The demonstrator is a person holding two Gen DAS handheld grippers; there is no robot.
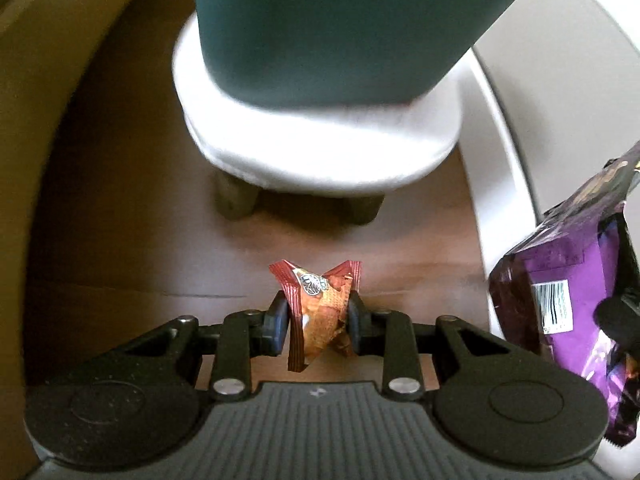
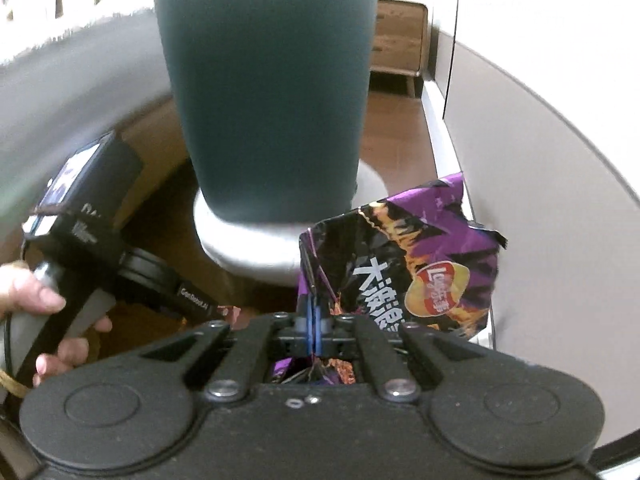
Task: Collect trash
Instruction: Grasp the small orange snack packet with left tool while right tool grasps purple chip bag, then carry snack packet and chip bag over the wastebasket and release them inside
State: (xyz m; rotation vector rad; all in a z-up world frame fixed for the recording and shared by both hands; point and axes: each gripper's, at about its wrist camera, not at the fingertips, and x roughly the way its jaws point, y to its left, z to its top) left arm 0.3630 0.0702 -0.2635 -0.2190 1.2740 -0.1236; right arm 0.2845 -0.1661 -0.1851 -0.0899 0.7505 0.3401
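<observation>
A crumpled red-orange snack wrapper (image 1: 320, 312) is pinched between the pads of my left gripper (image 1: 319, 320), above a brown wood floor (image 1: 140, 240). A purple chip bag (image 2: 404, 264) hangs upright from my right gripper (image 2: 314, 328), whose blue pads are pressed together on the bag's edge. The same purple bag (image 1: 568, 292) shows at the right of the left wrist view. A dark teal bin (image 2: 268, 96) stands on a white round stool (image 2: 240, 248) just beyond both grippers. My left gripper (image 2: 224, 312) also shows at the left of the right wrist view, held by a hand (image 2: 32, 292).
The stool (image 1: 320, 148) has short wooden legs (image 1: 236, 200). A pale wall and white skirting board (image 2: 444, 120) run along the right. A wooden cabinet (image 2: 400, 36) stands at the back. A tan surface (image 1: 36, 100) curves along the left.
</observation>
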